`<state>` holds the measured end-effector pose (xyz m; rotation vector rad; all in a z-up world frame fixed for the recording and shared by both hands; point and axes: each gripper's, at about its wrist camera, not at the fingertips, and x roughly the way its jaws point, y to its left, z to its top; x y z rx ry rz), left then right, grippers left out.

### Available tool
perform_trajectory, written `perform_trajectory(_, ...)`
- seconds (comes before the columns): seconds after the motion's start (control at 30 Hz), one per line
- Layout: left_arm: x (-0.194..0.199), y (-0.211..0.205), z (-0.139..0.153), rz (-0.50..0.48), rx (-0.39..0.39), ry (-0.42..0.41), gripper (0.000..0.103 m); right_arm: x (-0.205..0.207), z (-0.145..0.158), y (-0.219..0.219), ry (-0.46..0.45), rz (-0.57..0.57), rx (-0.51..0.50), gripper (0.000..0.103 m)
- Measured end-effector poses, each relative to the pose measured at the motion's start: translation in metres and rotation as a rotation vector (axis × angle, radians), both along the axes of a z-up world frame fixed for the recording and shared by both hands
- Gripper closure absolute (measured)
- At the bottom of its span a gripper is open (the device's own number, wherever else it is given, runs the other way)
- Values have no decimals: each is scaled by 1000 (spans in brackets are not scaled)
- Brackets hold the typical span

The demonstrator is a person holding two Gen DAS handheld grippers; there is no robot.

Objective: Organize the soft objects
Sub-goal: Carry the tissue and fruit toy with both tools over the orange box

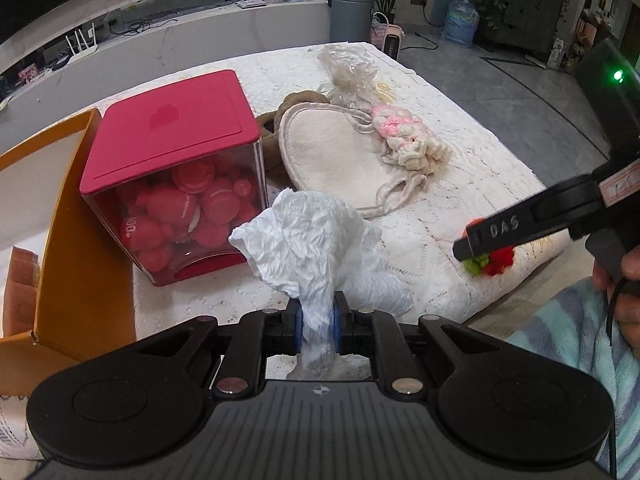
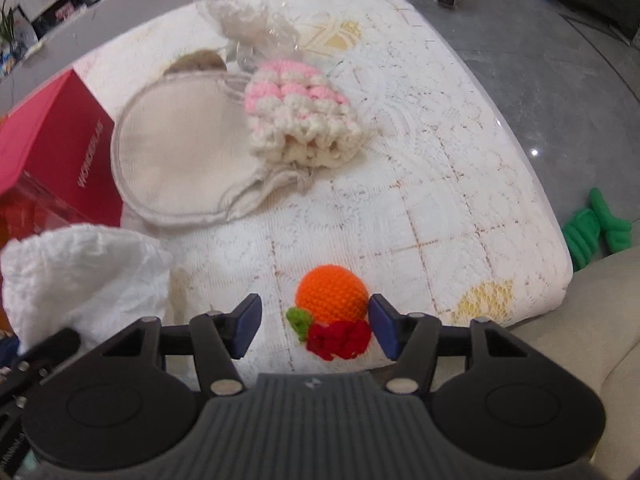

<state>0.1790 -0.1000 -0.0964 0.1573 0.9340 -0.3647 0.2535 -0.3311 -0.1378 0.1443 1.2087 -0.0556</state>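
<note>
The crocheted orange [image 2: 332,294] is being straddled on the desk [image 2: 460,200] by the right gripper [image 2: 316,326], jaws open (right pad nearly touching), while the white cloth [image 1: 316,240] is being clamped aloft in the left gripper [image 1: 316,324].

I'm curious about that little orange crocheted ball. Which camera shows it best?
The right wrist view: the orange crocheted ball sits in plain sight between the open fingers of the right tool, with its green and red bits. In the left wrist view the right tool's finger covers most of it; only red and green scraps show.
</note>
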Motion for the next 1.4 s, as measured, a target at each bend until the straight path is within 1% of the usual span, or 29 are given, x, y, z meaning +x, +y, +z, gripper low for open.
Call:
perform_trajectory(0.07, 0, 2, -1, 5, -1, 2, 87, 2, -5, 3, 30, 10, -9, 58)
perform_trajectory(0.23, 0, 6, -1, 17, -15, -4, 87, 0, -6, 7, 18, 11, -41, 60)
perform_trajectory(0.4, -6, 9, 8, 21, -37, -28, 87, -11, 7, 13, -75, 32, -57, 60)
perform_trajectory(0.57, -21, 18, 23, 34, -49, -75, 87, -33, 21, 29, -174, 91, -6, 60)
perform_trajectory(0.67, -31, 28, 37, 52, -67, -103, 87, -49, 31, 38, -229, 96, 21, 60)
perform_trajectory(0.8, -45, 43, 58, 64, -96, -158, 87, -62, 46, 50, -278, 109, 63, 60)
perform_trajectory(0.93, -58, 58, 80, 84, -121, -214, 87, -75, 70, 69, -337, 152, 95, 60)
perform_trajectory(1.17, -68, 91, 112, 154, -153, -308, 87, -81, 108, 104, -429, 246, 144, 60)
perform_trajectory(1.4, -63, 129, 129, 274, -143, -382, 87, -75, 130, 146, -492, 345, 178, 60)
